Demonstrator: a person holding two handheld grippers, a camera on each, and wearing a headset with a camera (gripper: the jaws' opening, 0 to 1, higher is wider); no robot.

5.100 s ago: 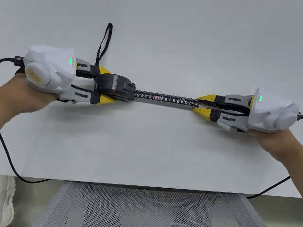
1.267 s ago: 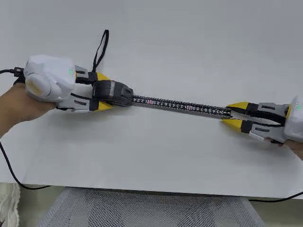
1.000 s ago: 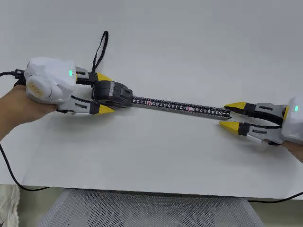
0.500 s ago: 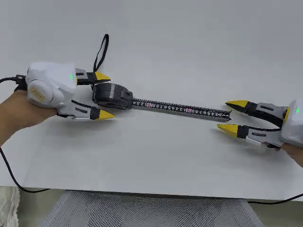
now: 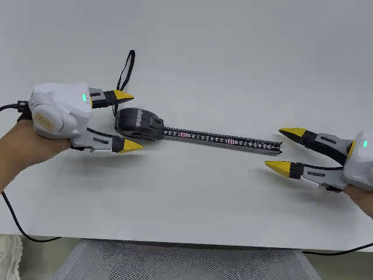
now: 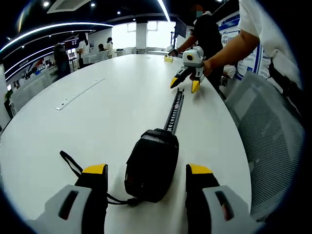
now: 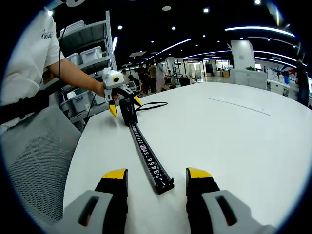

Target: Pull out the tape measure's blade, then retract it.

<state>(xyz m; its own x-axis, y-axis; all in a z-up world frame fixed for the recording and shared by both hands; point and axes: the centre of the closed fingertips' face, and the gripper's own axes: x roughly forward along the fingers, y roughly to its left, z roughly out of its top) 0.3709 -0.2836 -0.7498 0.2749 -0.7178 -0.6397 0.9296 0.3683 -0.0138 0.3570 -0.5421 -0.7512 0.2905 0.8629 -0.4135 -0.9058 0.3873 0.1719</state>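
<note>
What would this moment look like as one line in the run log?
left gripper: open, around tape measure, not touching | right gripper: open, around blade tip, not touching | blade: out, flat on table

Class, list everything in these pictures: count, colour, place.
tape measure: one, black, on the table
blade: one, black with white numerals, pulled out along the table
wrist strap: one, black, looped behind the tape measure
table: one, white, under everything
mesh chair: one, grey, near edge
cables: two, black, near edge
left hand-held gripper: one, white with yellow tips, open astride the tape measure
right hand-held gripper: one, white with yellow tips, open at the blade's end
left hand, right hand: two, each holding its gripper
</note>
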